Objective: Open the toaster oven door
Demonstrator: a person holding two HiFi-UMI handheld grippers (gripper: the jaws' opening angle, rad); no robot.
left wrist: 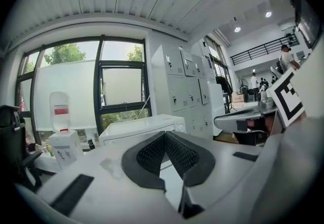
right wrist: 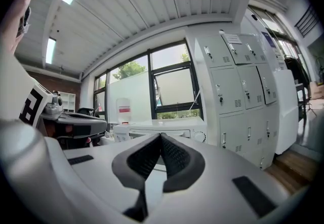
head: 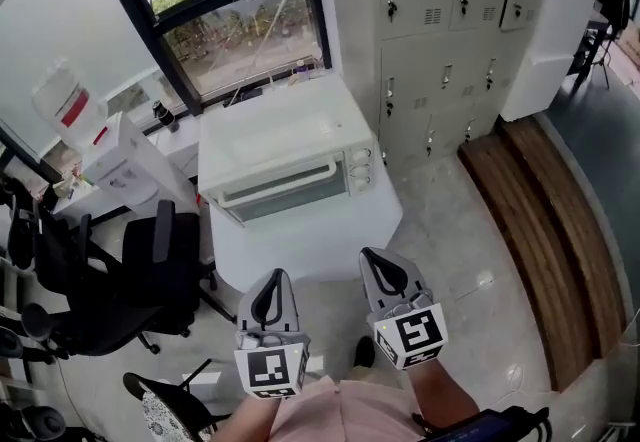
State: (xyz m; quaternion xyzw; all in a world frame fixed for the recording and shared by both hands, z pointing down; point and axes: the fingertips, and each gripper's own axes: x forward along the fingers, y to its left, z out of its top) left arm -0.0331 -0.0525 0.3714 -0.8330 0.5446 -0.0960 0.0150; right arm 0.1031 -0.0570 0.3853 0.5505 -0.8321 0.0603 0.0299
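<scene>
The toaster oven (head: 290,162) sits with its door closed on a white stand (head: 300,245) at the far side, by the window, while the left gripper (head: 277,277) and right gripper (head: 373,256) hang near the person, well short of it, each with jaws pressed together on nothing.

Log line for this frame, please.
phase: pre-contact | toaster oven door: closed | left claw: shut, empty, clear of door | right claw: shut, empty, clear of door
</scene>
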